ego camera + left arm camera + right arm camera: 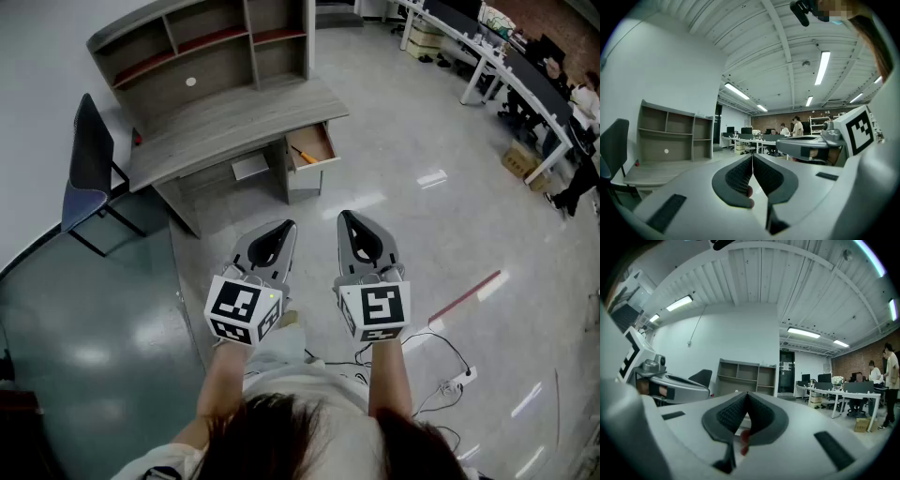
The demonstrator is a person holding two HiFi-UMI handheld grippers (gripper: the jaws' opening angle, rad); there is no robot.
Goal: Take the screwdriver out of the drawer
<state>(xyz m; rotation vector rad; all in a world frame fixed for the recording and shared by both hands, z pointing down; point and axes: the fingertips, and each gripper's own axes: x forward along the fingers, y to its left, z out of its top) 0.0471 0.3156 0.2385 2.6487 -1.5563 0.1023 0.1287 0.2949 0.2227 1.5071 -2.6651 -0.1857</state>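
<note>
Two grippers, both empty. The left gripper [285, 228] and right gripper [348, 217] each have their jaws pressed together with nothing between. I hold them side by side, aimed toward the desk [225, 122]; I judge this a carry posture for the approach.

The screwdriver [303, 155], orange-handled, lies inside the open drawer [315, 166] at the desk's right end, well apart from both grippers. The drawer stands out toward me, so its top is open for reaching down.

Bare floor [394, 187] between me and the drawer gives free room. A chair [89, 159] stands far left, off my path. A cable [450, 352] trails near right, also off my line. The jaws must spread before reaching in.
</note>
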